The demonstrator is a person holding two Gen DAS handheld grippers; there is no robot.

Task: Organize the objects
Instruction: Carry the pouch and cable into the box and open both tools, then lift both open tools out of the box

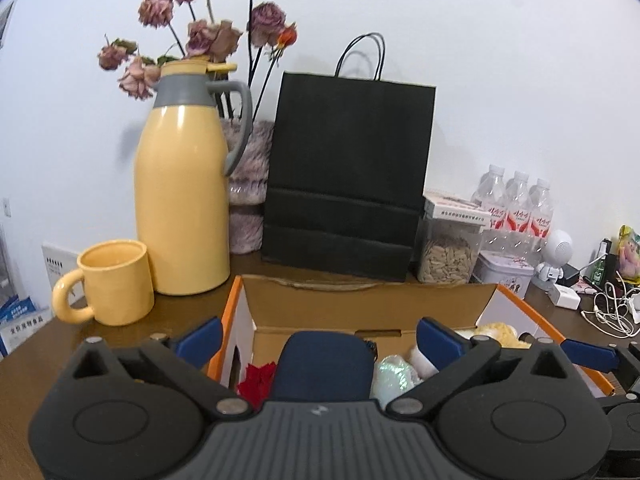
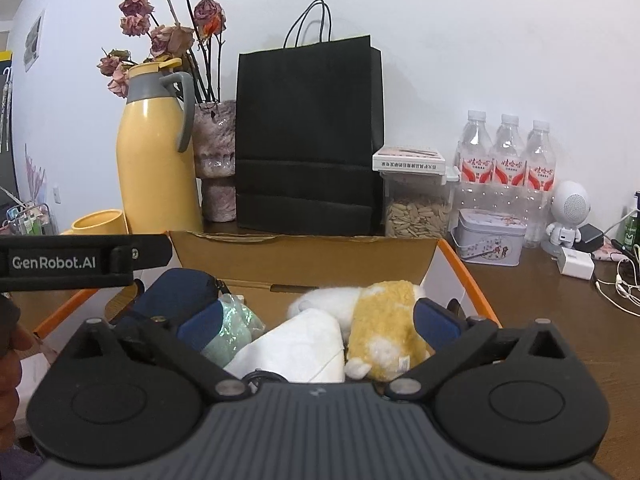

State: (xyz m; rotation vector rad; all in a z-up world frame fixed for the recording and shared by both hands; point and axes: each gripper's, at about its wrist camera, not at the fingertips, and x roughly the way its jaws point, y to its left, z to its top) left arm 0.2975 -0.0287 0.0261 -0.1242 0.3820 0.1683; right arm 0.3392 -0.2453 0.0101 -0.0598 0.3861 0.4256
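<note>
Both claws are spread wide with nothing gripped: the left claw hangs over the navy pouch, the right claw over the white cloth and the yellow-and-white plush toy. All of that sits inside the open cardboard box with orange edges on the brown worktop. Behind the box stand a black paper bag, a yellow thermos jug, a yellow mug and dried roses.
</note>
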